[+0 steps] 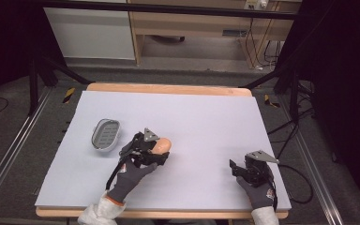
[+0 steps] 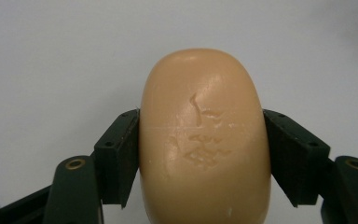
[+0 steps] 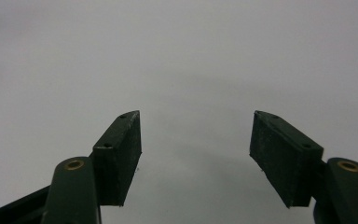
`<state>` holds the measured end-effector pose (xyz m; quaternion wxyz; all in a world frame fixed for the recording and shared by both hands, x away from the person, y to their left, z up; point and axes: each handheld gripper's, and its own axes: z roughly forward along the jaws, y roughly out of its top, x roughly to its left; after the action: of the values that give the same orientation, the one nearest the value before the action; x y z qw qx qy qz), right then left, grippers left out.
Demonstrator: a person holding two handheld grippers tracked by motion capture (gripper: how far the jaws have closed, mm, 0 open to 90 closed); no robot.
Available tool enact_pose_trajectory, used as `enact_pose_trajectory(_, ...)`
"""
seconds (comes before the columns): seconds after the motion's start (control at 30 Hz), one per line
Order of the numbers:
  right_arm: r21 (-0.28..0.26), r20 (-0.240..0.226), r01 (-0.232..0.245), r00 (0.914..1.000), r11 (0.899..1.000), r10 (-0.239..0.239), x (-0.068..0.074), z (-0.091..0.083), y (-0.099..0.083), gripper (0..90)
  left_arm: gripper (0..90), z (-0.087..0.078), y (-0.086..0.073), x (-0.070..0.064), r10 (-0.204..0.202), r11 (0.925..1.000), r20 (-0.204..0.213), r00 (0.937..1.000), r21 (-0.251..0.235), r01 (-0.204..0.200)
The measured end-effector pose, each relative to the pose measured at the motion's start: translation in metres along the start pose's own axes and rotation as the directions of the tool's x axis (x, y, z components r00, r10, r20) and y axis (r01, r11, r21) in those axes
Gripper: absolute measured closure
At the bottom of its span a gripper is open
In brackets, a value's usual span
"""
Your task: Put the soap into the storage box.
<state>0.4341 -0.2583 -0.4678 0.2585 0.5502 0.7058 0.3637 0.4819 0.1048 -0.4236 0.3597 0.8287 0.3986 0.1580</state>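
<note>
1. High view: a pale sheet (image 1: 206,122) covers the wooden table (image 1: 168,88); a desk (image 1: 197,23) and cables stand on the floor beyond. A grey soap dish (image 1: 106,134) lies left, just beside the left gripper (image 1: 161,152), which holds a soap bar (image 1: 163,145). The right gripper (image 1: 236,168) sits near right.
2. Left gripper view: both jaws press the soap bar's (image 2: 205,140) sides; embossed marks show on top.
3. Right gripper view: the right gripper's (image 3: 196,135) jaws stand apart over bare sheet.

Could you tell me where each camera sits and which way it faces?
High view: above the person's side, looking forward and down at the table; both gloved hands show.
Left gripper view: rides the left gripper, along jaws clamping the soap.
Right gripper view: rides the right gripper, jaws apart.
Shared: the soap, high and left views.
</note>
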Motion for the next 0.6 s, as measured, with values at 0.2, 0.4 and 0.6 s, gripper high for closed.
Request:
enact_pose_trajectory(0.2,-0.002,0.001,0.001,1.0000,1.000,-0.001,0.000,0.000,0.000,33.8,31.4,-0.011,-0.005,0.008,-0.011,0.9999,-0.006,0.9999,-0.013,0.011)
enact_pose_trajectory(0.4,-0.005,0.000,0.003,1.0000,1.000,-0.003,0.000,-0.001,0.000,33.6,31.4,-0.019,-0.011,0.015,-0.018,0.9996,-0.014,0.9997,-0.020,0.017)
enact_pose_trajectory(0.6,-0.006,0.003,0.002,1.0000,1.000,-0.002,0.000,-0.001,-0.001,33.0,31.4,-0.032,-0.016,0.026,-0.035,0.9986,-0.029,0.9990,-0.040,0.033)
